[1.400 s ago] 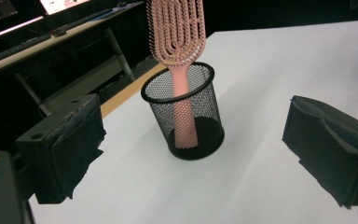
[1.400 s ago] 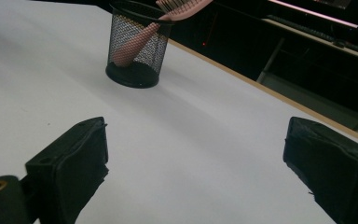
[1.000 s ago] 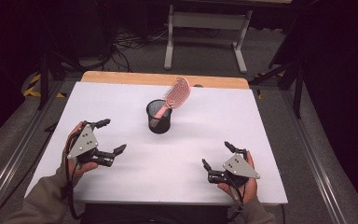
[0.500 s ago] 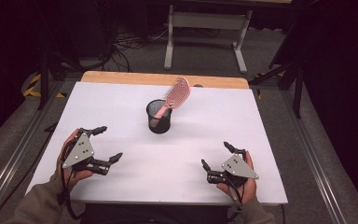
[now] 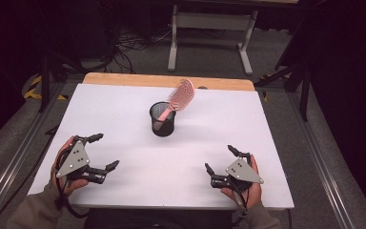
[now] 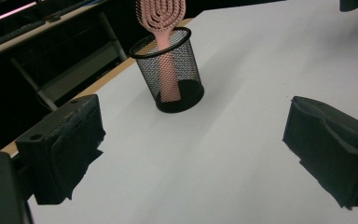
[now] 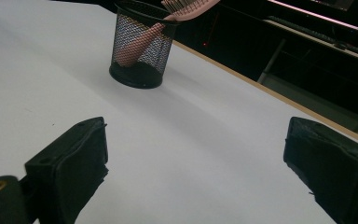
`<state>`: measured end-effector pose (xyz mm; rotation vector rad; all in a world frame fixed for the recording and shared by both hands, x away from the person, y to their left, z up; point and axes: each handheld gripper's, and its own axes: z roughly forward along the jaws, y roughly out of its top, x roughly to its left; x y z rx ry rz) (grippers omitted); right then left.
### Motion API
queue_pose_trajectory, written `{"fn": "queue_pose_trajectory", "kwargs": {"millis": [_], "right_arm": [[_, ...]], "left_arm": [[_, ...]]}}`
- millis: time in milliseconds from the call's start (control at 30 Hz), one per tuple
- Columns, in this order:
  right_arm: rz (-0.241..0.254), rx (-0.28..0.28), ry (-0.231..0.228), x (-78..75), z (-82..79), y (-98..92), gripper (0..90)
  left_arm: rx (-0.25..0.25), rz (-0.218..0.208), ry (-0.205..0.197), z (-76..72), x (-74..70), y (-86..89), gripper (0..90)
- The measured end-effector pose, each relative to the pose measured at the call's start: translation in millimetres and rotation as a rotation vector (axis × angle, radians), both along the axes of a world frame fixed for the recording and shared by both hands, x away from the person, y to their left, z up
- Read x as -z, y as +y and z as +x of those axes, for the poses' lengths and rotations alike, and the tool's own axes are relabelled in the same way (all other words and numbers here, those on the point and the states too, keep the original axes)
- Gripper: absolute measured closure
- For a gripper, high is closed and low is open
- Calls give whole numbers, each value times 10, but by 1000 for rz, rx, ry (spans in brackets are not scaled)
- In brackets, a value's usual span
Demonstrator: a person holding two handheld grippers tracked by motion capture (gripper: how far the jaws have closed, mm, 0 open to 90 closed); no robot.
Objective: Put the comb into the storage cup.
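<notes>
A black mesh cup (image 5: 162,119) (image 6: 170,74) (image 7: 141,44) stands upright near the middle of the white table (image 5: 124,109). A pink hairbrush (image 5: 176,100) (image 6: 161,28) (image 7: 182,11) leans in it, handle down, head sticking out to the upper right. My left gripper (image 5: 104,151) (image 6: 191,154) rests near the table's front left, open, with nothing between its jaws. My right gripper (image 5: 220,159) (image 7: 200,172) sits at the front right, also open and empty. Both point toward the cup from well short of it.
Wooden strip (image 5: 167,81) edges the table's far side. Beyond it stand a grey metal frame (image 5: 209,28) and cables on the floor. Rails (image 5: 14,157) run along both sides of the table. Bare white surface lies between the grippers and the cup.
My left gripper has drawn back toward the front left corner of the table. The right gripper has barely moved. The cup and hairbrush stay put.
</notes>
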<state>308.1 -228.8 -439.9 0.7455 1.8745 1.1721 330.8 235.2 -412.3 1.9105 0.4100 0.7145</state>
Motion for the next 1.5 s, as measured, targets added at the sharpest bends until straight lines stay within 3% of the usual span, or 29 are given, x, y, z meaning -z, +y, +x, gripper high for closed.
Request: {"fn": "queue_pose_trajectory", "kwargs": {"millis": [400,500,767,800,867,1333,1500], "right_arm": [[6,1,-2,-7,1,-11,70],[5,-1,-2,-4,2,-15,69],[12,-1,-1,-9,4,-22,69],[15,-1,-1,-11,6,-23,69],[17,-2,-1,-12,14,-29,69],[35,-14,-14,-47,11,-64,69],[38,-7,-14,-50,22,-66,69]], "left_arm": [[-33,8,38,-35,149,100,59],[-51,-11,60,-49,221,151,60],[-93,3,92,-85,348,202,60],[-99,-9,114,-93,368,227,60],[-113,-28,122,-97,381,251,59],[-100,-19,118,-101,380,211,50],[-77,6,125,-102,407,171,52]]}}
